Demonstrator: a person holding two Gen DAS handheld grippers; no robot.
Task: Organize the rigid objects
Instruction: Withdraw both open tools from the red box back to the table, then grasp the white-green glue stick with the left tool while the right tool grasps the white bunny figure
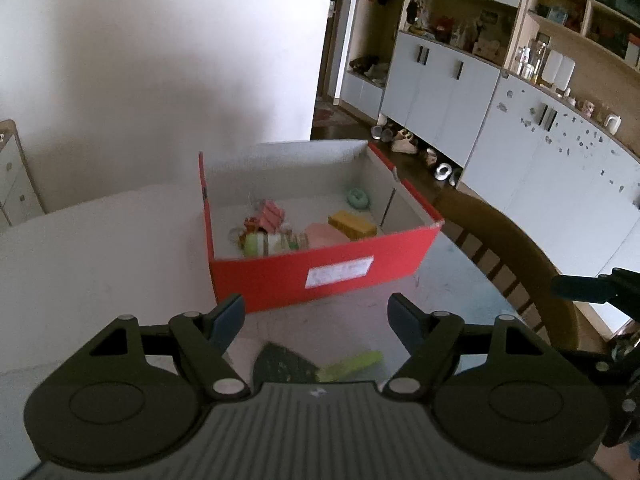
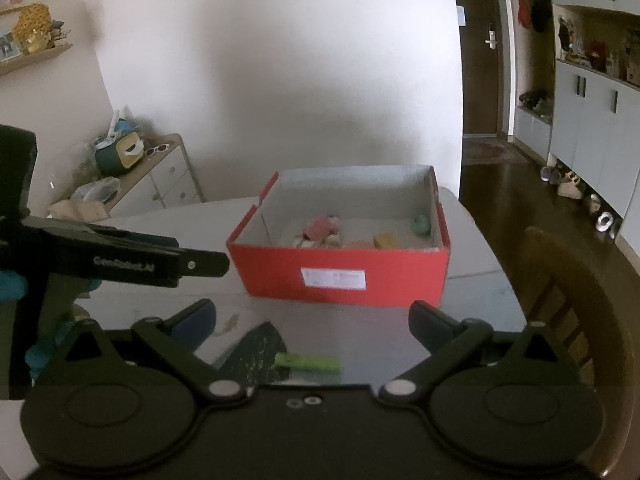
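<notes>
A red cardboard box [image 1: 280, 280] [image 2: 272, 276] stands open on the table. It holds several small items: a yellow block [image 1: 352, 225] [image 2: 385, 240], a pink piece [image 1: 322, 235], a pink ridged toy [image 1: 271, 215] [image 2: 322, 227], a teal ring [image 1: 357, 199] [image 2: 421, 224]. A lime green stick [image 1: 352, 365] [image 2: 308, 362] lies on the table beside a dark speckled triangular piece [image 1: 282, 364] [image 2: 256, 354]. My left gripper [image 1: 316, 316] is open and empty above them. My right gripper [image 2: 312, 322] is open and empty too.
A wooden chair [image 1: 508, 256] [image 2: 580, 304] stands at the table's right side. The left gripper's arm [image 2: 120, 260] crosses the right wrist view at left. The right gripper's tip [image 1: 588, 286] shows at the right edge. Cabinets [image 1: 540, 160] line the right wall.
</notes>
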